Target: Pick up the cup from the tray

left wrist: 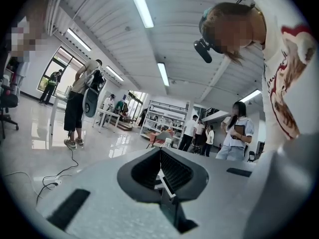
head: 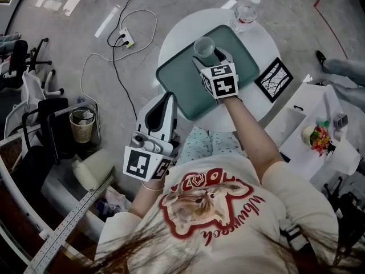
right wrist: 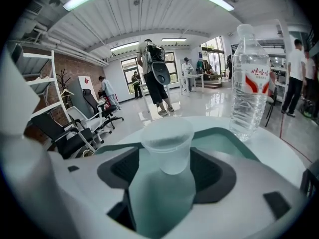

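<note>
— Counted what?
— One teal plastic tray [head: 177,93], one clear plastic cup [head: 203,45], one clear water bottle [head: 245,10] just past the tray's far corner, two grippers.
— Cup where?
— Stood upright on the tray's far end, between the right gripper's [head: 210,56] spread jaws, gaps either side.
— And the left gripper [head: 165,103]?
— Pinched together, empty, off the tray's near edge.

A round white table [head: 268,41] stands in the head view. On its edge at 1 o'clock stands a clear water bottle [head: 246,10], upright, with a white cap. At 4 o'clock lies a black-framed card [head: 274,79]. On the floor at 10 o'clock lies a white power strip [head: 125,39] with cables. At 8 o'clock, well apart, stands a woven basket [head: 82,125]. Flowers [head: 319,138] are on a low white stand [head: 302,110] at 4 o'clock.
</note>
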A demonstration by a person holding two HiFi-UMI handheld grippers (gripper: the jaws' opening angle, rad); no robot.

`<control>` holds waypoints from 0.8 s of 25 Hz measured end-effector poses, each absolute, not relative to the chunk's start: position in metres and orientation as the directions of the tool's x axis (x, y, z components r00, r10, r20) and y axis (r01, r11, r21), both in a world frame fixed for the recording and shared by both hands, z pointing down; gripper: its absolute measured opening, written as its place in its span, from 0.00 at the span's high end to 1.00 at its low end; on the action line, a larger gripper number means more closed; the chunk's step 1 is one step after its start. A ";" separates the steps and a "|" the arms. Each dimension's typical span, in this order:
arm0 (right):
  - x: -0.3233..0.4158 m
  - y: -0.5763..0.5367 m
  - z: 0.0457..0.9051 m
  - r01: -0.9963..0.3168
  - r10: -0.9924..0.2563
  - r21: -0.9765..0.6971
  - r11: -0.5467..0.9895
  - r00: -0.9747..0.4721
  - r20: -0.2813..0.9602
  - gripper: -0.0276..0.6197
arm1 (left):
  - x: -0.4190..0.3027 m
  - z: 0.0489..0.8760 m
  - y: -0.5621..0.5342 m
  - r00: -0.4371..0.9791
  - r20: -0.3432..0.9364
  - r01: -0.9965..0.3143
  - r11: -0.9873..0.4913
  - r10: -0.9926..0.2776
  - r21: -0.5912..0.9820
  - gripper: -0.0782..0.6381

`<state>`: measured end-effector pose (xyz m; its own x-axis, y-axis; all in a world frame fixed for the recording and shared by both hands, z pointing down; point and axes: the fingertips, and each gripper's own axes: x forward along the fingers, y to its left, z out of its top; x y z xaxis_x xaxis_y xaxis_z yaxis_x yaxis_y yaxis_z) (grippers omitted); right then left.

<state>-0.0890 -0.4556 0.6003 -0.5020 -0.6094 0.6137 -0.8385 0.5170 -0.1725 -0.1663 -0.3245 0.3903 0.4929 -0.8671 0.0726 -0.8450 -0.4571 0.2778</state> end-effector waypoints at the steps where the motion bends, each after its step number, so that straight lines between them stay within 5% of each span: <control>1: -0.090 -0.457 0.602 -0.839 -0.606 -0.171 0.517 -0.500 0.618 0.50 | -0.168 0.391 -0.324 0.491 0.074 -0.846 -0.455 -0.868 0.278 0.87; 20: -0.100 -0.480 0.608 -0.849 -0.638 -0.133 0.511 -0.478 0.604 0.49 | -0.179 0.402 -0.310 0.475 0.097 -0.853 -0.430 -0.875 0.296 0.87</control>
<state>-0.0995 -0.4804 0.6076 -0.4780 -0.6376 0.6041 -0.8493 0.5110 -0.1326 -0.1788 -0.3104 0.4022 0.4746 -0.8748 0.0975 -0.8531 -0.4299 0.2956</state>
